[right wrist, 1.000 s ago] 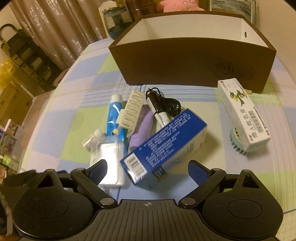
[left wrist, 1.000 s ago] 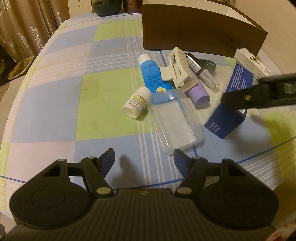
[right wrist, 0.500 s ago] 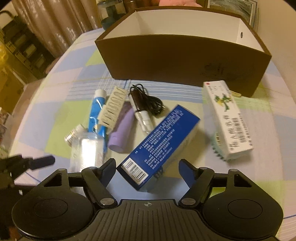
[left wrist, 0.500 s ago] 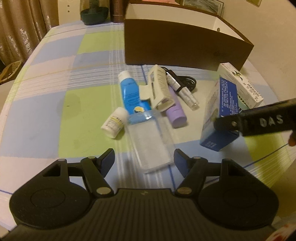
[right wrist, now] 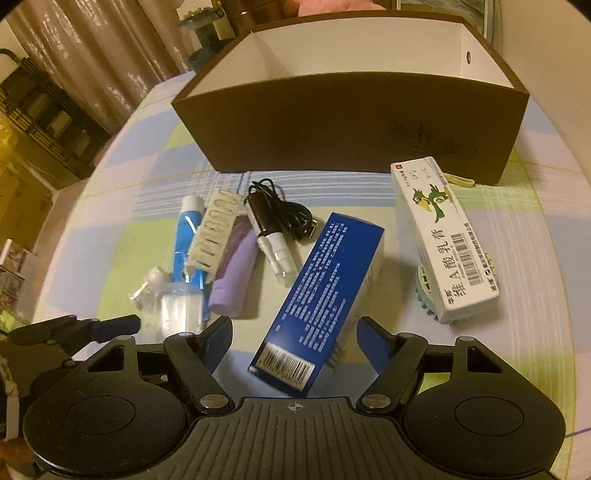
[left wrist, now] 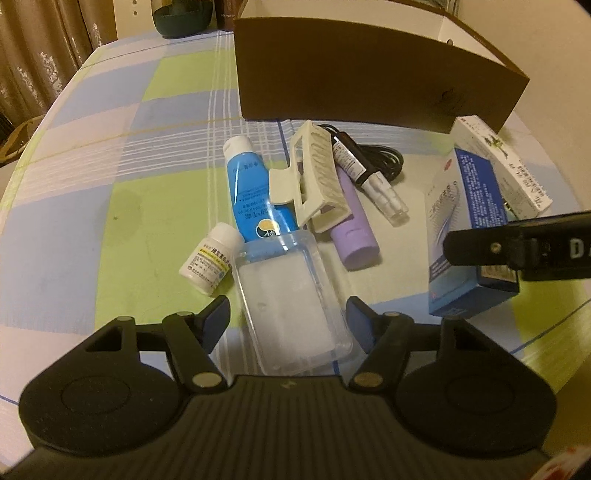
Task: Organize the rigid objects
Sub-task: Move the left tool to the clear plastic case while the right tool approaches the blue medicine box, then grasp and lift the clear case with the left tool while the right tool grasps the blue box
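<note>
My left gripper (left wrist: pixel 288 321) is open, its fingers on either side of a clear plastic case (left wrist: pixel 291 306) without touching it. My right gripper (right wrist: pixel 295 341) is open around the near end of a blue carton (right wrist: pixel 325 299), also seen in the left wrist view (left wrist: pixel 465 236). Beside the case lie a small white pill bottle (left wrist: pixel 210 262), a blue tube (left wrist: pixel 255 199), a cream hair claw (left wrist: pixel 314 181), a purple tube (left wrist: pixel 354 229) and a pen-like device with a black cable (left wrist: pixel 365 177). A brown open box (right wrist: pixel 351 122) stands behind them.
A white carton with a green bird (right wrist: pixel 443 236) lies to the right on a teal brush (right wrist: pixel 424 291). The checked tablecloth (left wrist: pixel 110 206) covers a round table whose edge curves away on the left. A dark pot (left wrist: pixel 181 18) stands at the back.
My left gripper has moved forward so the clear case now lies between its fingers. My right gripper has closed in on the blue carton, whose near end now sits between the fingers.
</note>
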Demonstrator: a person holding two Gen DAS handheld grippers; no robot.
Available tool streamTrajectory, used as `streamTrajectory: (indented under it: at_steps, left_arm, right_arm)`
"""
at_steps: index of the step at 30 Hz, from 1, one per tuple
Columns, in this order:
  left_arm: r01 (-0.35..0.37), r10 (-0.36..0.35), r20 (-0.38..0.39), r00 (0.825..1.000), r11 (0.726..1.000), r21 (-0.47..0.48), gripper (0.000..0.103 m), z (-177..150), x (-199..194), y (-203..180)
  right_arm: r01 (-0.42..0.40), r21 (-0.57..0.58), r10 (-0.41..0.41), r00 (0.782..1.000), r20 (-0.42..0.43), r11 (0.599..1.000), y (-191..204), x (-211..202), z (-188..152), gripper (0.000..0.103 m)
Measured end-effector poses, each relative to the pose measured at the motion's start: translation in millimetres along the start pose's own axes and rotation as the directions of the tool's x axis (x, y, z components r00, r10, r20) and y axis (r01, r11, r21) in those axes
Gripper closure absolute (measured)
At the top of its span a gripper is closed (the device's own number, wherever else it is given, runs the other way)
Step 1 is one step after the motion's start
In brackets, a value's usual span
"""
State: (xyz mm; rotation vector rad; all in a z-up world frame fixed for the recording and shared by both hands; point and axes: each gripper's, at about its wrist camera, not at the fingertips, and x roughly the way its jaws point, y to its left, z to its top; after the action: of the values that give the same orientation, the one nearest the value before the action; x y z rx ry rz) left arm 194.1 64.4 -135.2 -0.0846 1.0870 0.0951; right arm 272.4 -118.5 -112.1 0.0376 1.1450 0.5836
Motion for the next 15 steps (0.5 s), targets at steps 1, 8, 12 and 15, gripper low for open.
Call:
streamTrajectory:
  at_steps: [1,8,12,15]
  left_arm:
    - [0.003,-0.003,-0.004,1.0,1.0,0.0,0.042,0.0,1.0,0.0]
    - [0.007,-0.007,-0.015,1.0,1.0,-0.006,0.047,-1.4,-1.3,2.5]
    - [0.003,-0.003,-0.025,1.0,1.0,-0.021,0.047,1.9,0.3,3.1]
    - [-0.015,0.014,-0.032,0.999,1.0,-0.021,0.047,5.6,4.9,1.0]
  right_arm:
    - [0.004,-0.011,-0.004,1.0,-0.011,1.0,-0.4,3.1,-0.2,0.03]
    - [-0.013,-0.09,0.005,0.996,-0.089,0.996,-13.3,-3.6,-4.7,0.053]
    - [-0.034,-0.094,0.025,0.996,-0.089,0.995,-19.1,-4.7,-2.2,0.052]
    - [-0.021,-0.089,0.014,0.997,-0.081,0.996,-17.2,2.0,2.0,0.051]
